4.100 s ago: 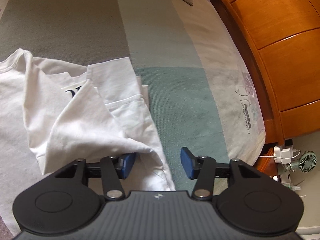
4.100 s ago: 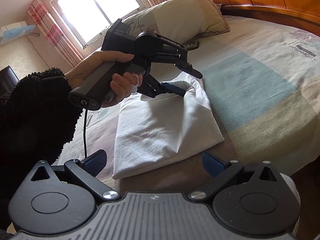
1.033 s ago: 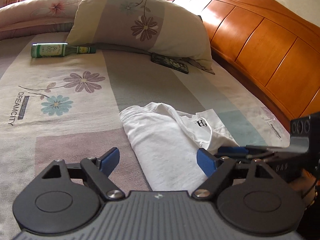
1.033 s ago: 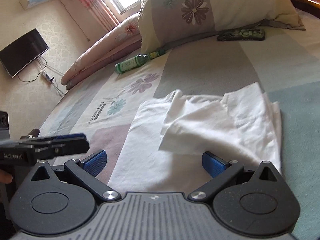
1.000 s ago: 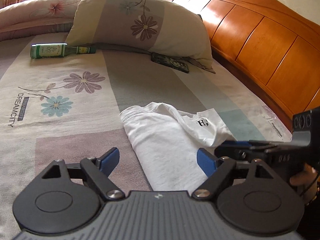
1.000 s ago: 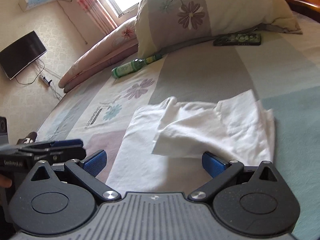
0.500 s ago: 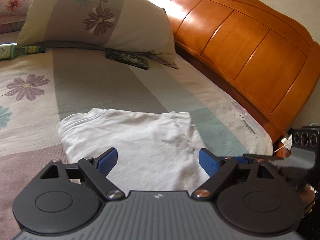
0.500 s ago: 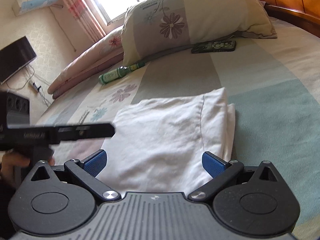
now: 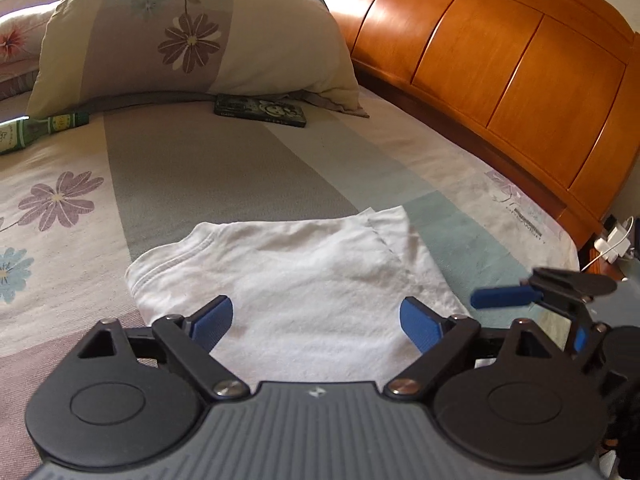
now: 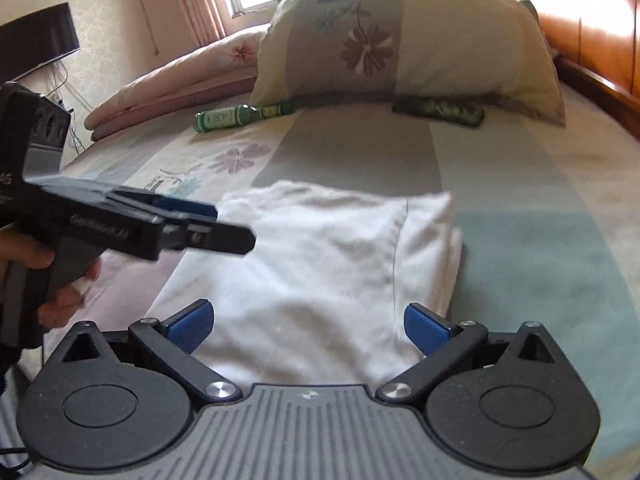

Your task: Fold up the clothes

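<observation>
A white T-shirt (image 9: 304,272) is lying folded into a compact, slightly rumpled rectangle on the bed (image 9: 224,168), its ribbed collar edge showing at the far left corner and a stitched seam running down its right side. The left gripper (image 9: 316,318) is hovering just over the near edge of the shirt, its jaws having just been opening and now standing wide with nothing pinched between the blue pads. The right gripper (image 10: 308,326) is hanging beside it over the same near edge, fingers likewise spread and empty. A hand (image 10: 60,280) is gripping the left tool's handle. Beyond the grippers, past the shirt, a green bottle (image 10: 240,117) and a dark patterned case (image 9: 260,110) are resting at the foot of a flowered pillow (image 9: 188,36). To the right, a polished wooden headboard (image 9: 500,60) is bordering the striped, flower-printed bedspread.
</observation>
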